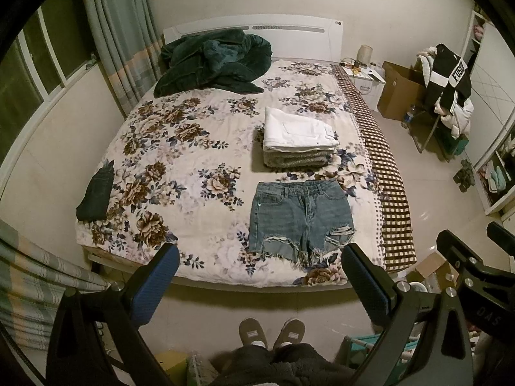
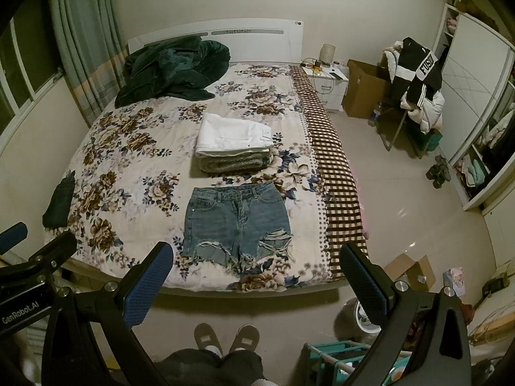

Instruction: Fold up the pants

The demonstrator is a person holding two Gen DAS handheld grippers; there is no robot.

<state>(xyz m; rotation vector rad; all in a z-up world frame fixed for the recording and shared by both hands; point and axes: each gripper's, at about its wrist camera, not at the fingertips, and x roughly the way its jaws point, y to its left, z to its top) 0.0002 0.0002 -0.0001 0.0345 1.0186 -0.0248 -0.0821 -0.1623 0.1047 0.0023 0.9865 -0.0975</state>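
Note:
Blue denim shorts [image 1: 299, 217] with frayed hems lie flat and unfolded near the foot of the floral bed [image 1: 180, 167], waistband away from me; they also show in the right wrist view [image 2: 236, 217]. My left gripper [image 1: 260, 276] is open and empty, held above the floor short of the bed's foot edge, below the shorts. My right gripper [image 2: 257, 273] is open and empty at the same height, short of the bed edge [image 2: 257, 291]. Part of the right gripper shows at the right of the left wrist view [image 1: 463, 257].
A stack of folded white and grey garments [image 1: 297, 138] sits beyond the shorts. A dark folded garment [image 1: 95, 194] lies at the bed's left edge, a green blanket [image 1: 212, 62] by the headboard. A nightstand [image 1: 363, 80], boxes and a clothes-laden chair [image 1: 447, 96] stand at right. My slippers [image 1: 272, 333] are on the floor.

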